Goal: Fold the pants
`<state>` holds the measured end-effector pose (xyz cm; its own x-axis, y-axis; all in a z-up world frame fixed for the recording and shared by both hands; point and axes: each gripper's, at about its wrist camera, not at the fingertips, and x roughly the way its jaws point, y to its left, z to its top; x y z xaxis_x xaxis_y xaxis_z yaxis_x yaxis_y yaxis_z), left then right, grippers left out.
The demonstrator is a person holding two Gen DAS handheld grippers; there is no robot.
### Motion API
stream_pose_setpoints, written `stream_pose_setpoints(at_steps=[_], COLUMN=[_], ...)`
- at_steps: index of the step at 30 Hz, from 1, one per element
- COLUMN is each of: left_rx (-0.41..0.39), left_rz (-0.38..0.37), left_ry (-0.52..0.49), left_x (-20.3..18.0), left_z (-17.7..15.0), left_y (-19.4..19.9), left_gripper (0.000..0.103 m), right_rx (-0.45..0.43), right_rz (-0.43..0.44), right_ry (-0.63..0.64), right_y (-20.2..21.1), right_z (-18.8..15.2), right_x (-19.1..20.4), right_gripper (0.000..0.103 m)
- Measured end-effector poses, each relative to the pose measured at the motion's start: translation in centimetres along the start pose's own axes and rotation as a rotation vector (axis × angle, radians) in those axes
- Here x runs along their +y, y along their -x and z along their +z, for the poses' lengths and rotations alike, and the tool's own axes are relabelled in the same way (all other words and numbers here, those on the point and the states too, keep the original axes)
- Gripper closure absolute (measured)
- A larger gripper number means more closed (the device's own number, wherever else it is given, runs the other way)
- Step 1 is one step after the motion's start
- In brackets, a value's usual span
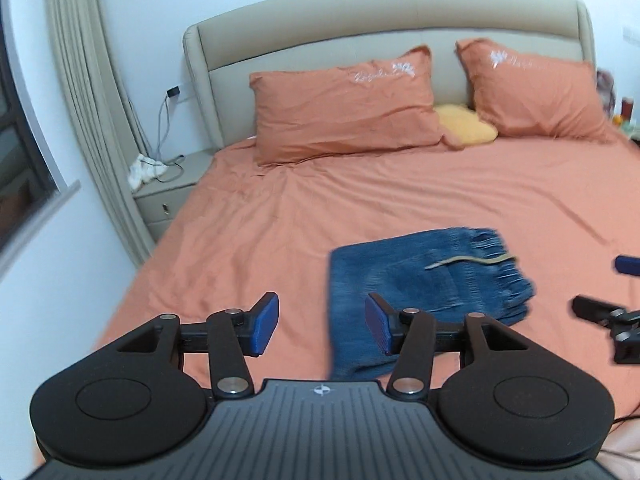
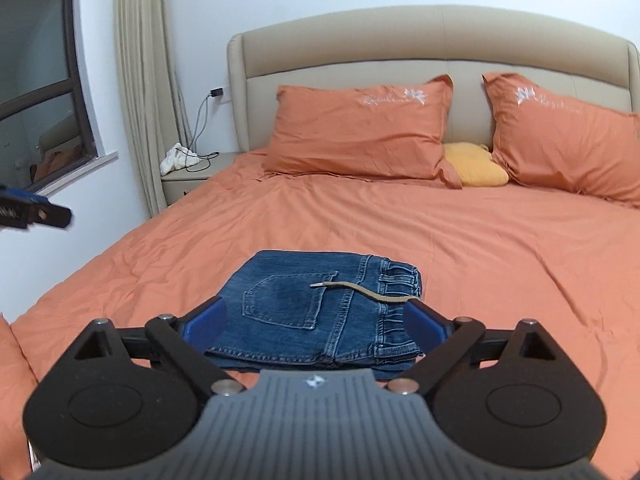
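The blue denim pants (image 2: 320,308) lie folded into a compact stack on the orange bed sheet (image 2: 500,264), back pocket up, with a tan drawstring (image 2: 364,290) across the top. In the left wrist view the pants (image 1: 424,292) lie ahead and to the right. My left gripper (image 1: 322,326) is open and empty, held above the sheet to the left of the pants. My right gripper (image 2: 316,326) is open and empty, its blue pads on either side of the near end of the stack, not touching it. The right gripper also shows at the right edge of the left wrist view (image 1: 608,296).
Two orange pillows (image 2: 360,132) (image 2: 568,140) and a yellow cushion (image 2: 476,164) lie against the beige headboard (image 2: 400,40). A nightstand (image 2: 192,172) with a white cloth and a charger cable stands left of the bed, beside a curtain (image 2: 140,80) and a window (image 2: 36,80).
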<state>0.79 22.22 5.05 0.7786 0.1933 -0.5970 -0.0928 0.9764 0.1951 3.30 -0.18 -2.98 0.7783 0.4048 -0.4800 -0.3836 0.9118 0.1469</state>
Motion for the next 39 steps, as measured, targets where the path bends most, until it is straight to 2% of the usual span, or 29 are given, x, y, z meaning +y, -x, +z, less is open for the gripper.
stream_pose_setpoints(at_steps=[6, 10, 13, 16, 20, 24, 26, 31, 39], left_rx=[-0.010, -0.024, -0.020, -0.033, -0.050, -0.058, -0.060, -0.021, -0.017], left_rz=[-0.067, -0.057, -0.059, -0.080, -0.039, -0.035, -0.034, -0.044, -0.038], left_ry=[0.144, 0.197, 0.220, 0.226, 0.172, 0.153, 0.152, 0.145, 0.148], left_x=[-3.1, -5.1, -6.0, -6.7, -7.5, -7.8, -7.9, -7.9, -7.8], left_z=[-4.0, -6.1, -7.4, -8.3, -9.0, -9.2, -9.3, -9.2, -9.1], left_y=[-0.4, -0.9, -1.5, -1.8, -1.9, -2.1, -2.2, -2.7, -2.9], left_gripper=[0.044, 0.044, 0.039, 0.036, 0.033, 0.032, 0.026, 0.026, 0.026], right_rx=[-0.027, -0.035, -0.028, -0.011, -0.018, -0.035, -0.038, -0.031, -0.021], right_rz=[-0.039, -0.066, -0.071, -0.077, -0.067, -0.093, -0.094, -0.094, -0.081], right_ry=[0.043, 0.050, 0.041, 0.045, 0.058, 0.073, 0.064, 0.049, 0.027], right_y=[1.4, 1.8, 1.9, 1.5, 1.2, 0.9, 0.8, 0.6, 0.7], right_z=[-2.5, -3.6, -4.1, -4.7, -5.4, -5.6, -5.6, -5.5, -5.6], right_x=[1.0, 0.7, 0.3, 0.1, 0.2, 0.1, -0.1, -0.5, -1.0], right_gripper=[0.012, 0.012, 0.012, 0.012, 0.012, 0.012, 0.012, 0.012, 0.012])
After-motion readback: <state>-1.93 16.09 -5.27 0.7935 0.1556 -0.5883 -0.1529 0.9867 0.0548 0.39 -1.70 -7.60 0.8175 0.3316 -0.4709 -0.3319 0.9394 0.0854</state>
